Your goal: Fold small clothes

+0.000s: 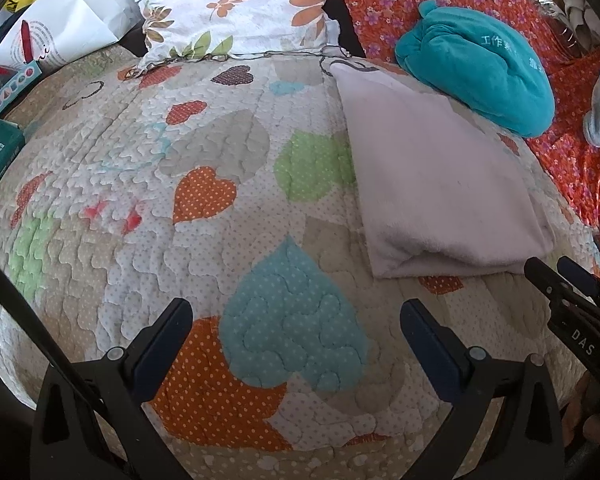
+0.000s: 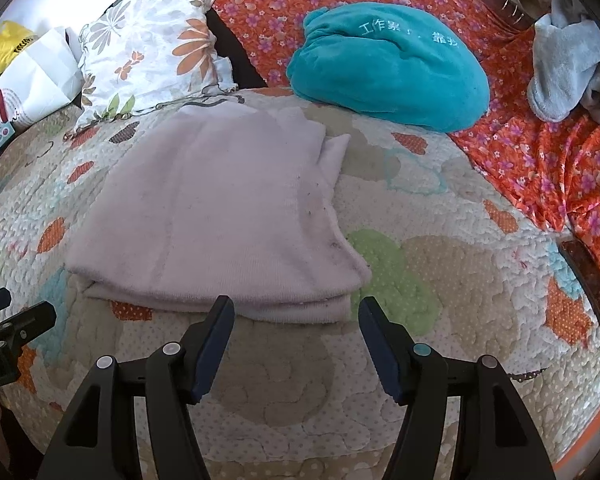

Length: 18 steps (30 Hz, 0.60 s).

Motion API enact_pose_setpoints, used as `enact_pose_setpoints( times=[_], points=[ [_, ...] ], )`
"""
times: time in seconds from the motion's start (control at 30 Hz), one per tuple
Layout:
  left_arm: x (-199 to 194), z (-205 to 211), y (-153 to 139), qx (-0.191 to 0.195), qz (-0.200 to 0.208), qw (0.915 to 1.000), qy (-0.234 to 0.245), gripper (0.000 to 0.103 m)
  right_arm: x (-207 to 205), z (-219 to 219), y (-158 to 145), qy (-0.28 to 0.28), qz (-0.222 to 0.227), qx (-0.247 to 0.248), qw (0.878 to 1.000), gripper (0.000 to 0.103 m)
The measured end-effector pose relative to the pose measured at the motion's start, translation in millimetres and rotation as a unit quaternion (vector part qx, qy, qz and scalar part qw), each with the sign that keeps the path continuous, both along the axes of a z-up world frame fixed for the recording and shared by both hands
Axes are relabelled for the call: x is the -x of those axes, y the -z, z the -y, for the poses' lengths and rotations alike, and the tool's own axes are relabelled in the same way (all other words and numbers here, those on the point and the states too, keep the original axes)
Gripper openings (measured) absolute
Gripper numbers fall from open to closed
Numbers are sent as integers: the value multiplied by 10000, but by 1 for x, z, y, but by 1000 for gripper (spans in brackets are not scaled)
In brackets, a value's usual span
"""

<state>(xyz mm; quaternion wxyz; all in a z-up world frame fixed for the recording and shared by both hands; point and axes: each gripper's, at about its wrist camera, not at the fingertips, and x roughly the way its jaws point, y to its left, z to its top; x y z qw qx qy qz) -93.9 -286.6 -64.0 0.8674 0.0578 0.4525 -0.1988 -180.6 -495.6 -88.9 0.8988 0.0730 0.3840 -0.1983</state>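
A pale pink garment (image 2: 216,216) lies folded on the quilt (image 2: 440,280), which has a pattern of coloured hearts. In the right wrist view it fills the middle left of the frame. It is folded into a flat, nearly rectangular packet of several layers; the layers show as stacked edges along its near side. The fabric looks soft and a little fuzzy, with some small dark specks near its right edge. At the upper right of the packet one corner sticks out as a small point. In the left wrist view the same garment (image 1: 440,184) is at the right of the frame, and the thick fold faces the camera.

The right gripper (image 2: 296,344) hovers just in front of the near edge of the garment. Its fingers are wide apart and hold nothing. The left gripper (image 1: 296,340) is over bare quilt, beside the garment, also with its fingers wide apart and empty.

Behind the garment lies a teal plush cushion (image 2: 388,68) on an orange flowered cloth (image 2: 540,168). A flowered pillow (image 2: 148,48) is at the upper left.
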Motion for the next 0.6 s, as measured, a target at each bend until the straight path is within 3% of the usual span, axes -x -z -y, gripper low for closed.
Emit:
enact_pose_setpoints(
  times=[0.6],
  points=[
    [0,-4,1,-54,41,10000,-38,103,-1,-4,-1,-75,2,152,9999,70]
  ],
)
